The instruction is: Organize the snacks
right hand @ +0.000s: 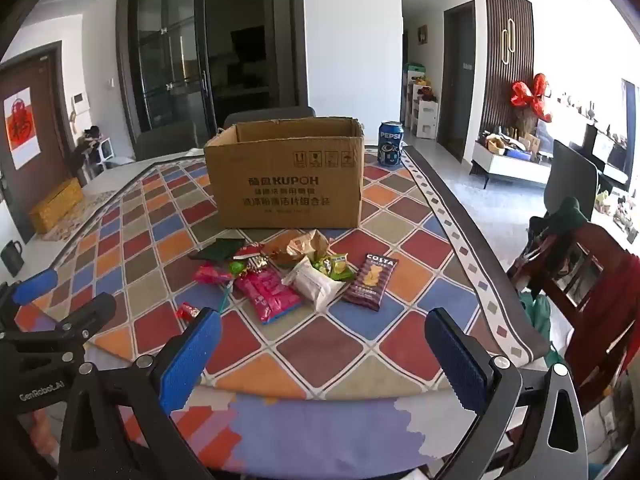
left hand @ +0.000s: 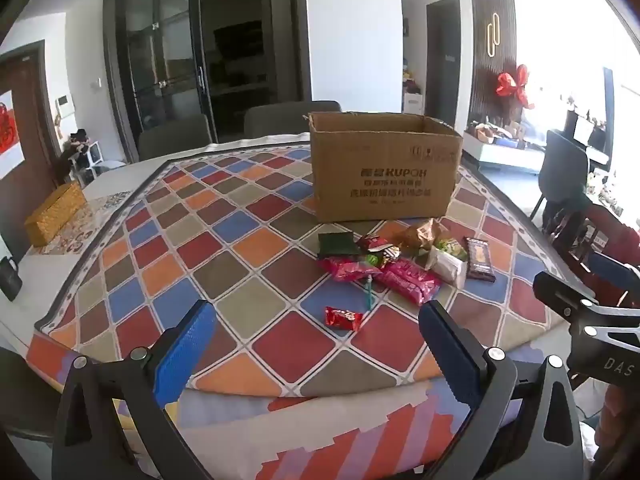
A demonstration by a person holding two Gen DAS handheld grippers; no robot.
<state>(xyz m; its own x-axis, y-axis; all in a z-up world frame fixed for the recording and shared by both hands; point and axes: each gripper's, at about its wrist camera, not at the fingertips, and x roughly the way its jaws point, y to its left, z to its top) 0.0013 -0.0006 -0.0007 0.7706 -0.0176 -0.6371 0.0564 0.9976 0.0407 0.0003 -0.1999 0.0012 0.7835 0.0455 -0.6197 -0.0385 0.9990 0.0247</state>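
An open cardboard box (left hand: 384,168) stands on the chequered tablecloth; it also shows in the right wrist view (right hand: 288,176). In front of it lies a pile of snack packets: pink packets (left hand: 408,280) (right hand: 268,292), a white packet (right hand: 316,284), a brown Costa packet (right hand: 372,280) (left hand: 480,258), a dark green packet (left hand: 338,244) (right hand: 218,250). A small red packet (left hand: 344,317) (right hand: 189,311) lies apart, nearer me. My left gripper (left hand: 316,340) is open and empty, just short of the red packet. My right gripper (right hand: 324,348) is open and empty, short of the pile.
A Pepsi can (right hand: 391,149) stands behind the box at the right. A yellow box (left hand: 54,218) and a black mug (left hand: 9,278) sit at the table's left edge. A red wooden chair (right hand: 588,292) stands at the right. Grey chairs (left hand: 176,140) stand beyond the table.
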